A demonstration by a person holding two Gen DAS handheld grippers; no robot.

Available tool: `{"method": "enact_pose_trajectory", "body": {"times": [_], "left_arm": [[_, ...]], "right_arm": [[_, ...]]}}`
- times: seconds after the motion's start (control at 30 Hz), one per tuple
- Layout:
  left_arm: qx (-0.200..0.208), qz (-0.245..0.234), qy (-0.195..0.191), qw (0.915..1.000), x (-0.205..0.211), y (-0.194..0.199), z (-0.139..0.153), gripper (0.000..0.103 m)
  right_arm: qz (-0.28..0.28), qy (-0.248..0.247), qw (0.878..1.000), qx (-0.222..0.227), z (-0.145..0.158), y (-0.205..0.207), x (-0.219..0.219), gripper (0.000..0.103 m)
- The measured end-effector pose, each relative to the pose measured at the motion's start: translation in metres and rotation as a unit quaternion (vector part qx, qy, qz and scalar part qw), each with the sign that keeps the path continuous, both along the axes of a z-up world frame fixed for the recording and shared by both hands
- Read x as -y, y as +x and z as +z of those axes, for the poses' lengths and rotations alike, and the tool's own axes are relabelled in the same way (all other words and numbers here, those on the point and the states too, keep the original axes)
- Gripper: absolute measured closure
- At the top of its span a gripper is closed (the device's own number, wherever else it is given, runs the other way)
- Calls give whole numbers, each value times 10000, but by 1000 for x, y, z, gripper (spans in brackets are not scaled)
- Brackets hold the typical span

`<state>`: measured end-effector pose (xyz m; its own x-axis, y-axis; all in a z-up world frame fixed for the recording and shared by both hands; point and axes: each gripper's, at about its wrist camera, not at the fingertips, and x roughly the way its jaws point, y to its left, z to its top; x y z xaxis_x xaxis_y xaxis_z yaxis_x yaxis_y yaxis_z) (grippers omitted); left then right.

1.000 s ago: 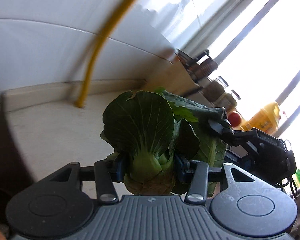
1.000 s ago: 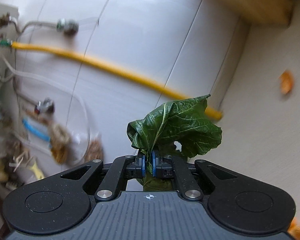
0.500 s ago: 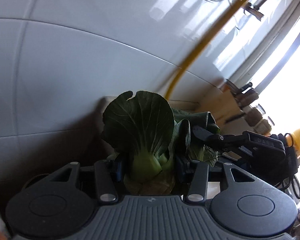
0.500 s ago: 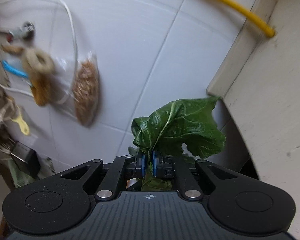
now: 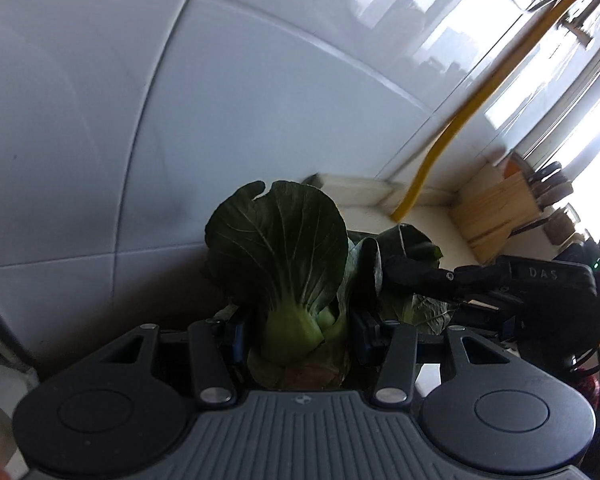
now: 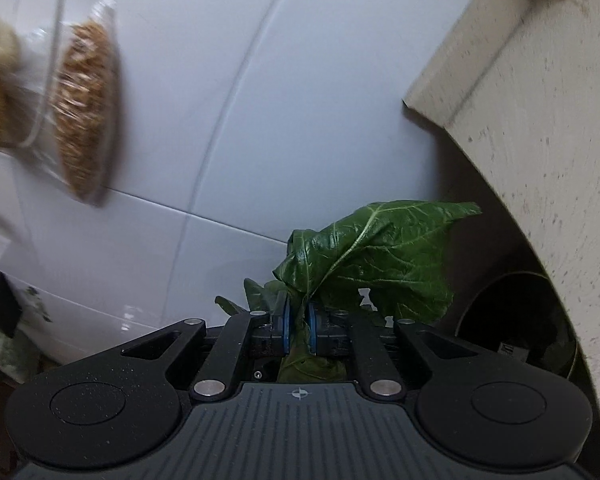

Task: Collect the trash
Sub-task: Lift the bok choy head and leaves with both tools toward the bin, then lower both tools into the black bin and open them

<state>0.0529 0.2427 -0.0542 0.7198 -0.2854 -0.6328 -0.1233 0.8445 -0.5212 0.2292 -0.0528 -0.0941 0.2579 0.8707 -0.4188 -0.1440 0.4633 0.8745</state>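
Beside the speckled cream stone countertop (image 6: pixel 540 128) we now carry both loads out past its end, where a second ago we were over its surface. Our left gripper (image 5: pixel 296 332) has its jaws clamped on the pale green stalk base of a dark green bok choy head (image 5: pixel 284 264), the broad leaf standing upright between the blue-edged pads. Our right gripper (image 6: pixel 298 322) has its jaws nearly together, pinching the stem of a crinkled dark green leaf (image 6: pixel 376 264) that flops toward the countertop. In the left view the counter has shrunk to a pale strip behind the bok choy, and the yellow hose (image 5: pixel 452 128), which rose from the counter close in front of us a moment back, now sits farther off, near the wooden knife block (image 5: pixel 496 212) at the counter's far end. In the right view the white tiled wall (image 6: pixel 228 92) fills most of the frame, and below the countertop edge a round black bin (image 6: pixel 516 320) has come into sight that was barely showing half a second earlier. We judge this to be the carry stage: both pieces of vegetable trash are lifted and held, neither is yet over the bin's opening, and the right load is the nearer of the two. The next move calls for swinging down beside the counter edge before we let go.
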Motion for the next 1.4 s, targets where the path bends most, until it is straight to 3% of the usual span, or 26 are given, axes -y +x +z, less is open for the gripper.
{"method": "enact_pose_trajectory", "body": {"times": [0.17, 0.47, 0.63, 0.8, 0.9, 1.0, 1.2, 1.4], "left_arm": [[-232, -61, 104, 9997, -3, 6, -14, 57], [-697, -205, 233, 9971, -11, 18, -40, 57], [-989, -253, 240, 9945, -16, 24, -53, 56], [-1109, -267, 314, 9930, -18, 28, -62, 56], [-1125, -223, 409, 9926, -20, 27, -63, 55], [-1202, -212, 457, 9915, -22, 25, -66, 55], [-1362, -133, 618, 9887, -23, 24, -71, 55], [-1379, -85, 551, 9889, -26, 26, -73, 54]], "right_arm": [[39, -247, 9996, -151, -15, 1, -13, 89], [66, -703, 9964, -466, -44, 9, -31, 79], [96, -925, 9936, -638, -59, 12, -43, 49], [124, -1127, 9897, -877, -79, 16, -51, 35], [204, -1256, 9867, -1013, -93, 18, -59, 33], [326, -1375, 9829, -1182, -108, 18, -69, 22], [341, -1495, 9761, -1542, -127, 23, -85, 20], [264, -1539, 9754, -1555, -122, 20, -83, 19]]}}
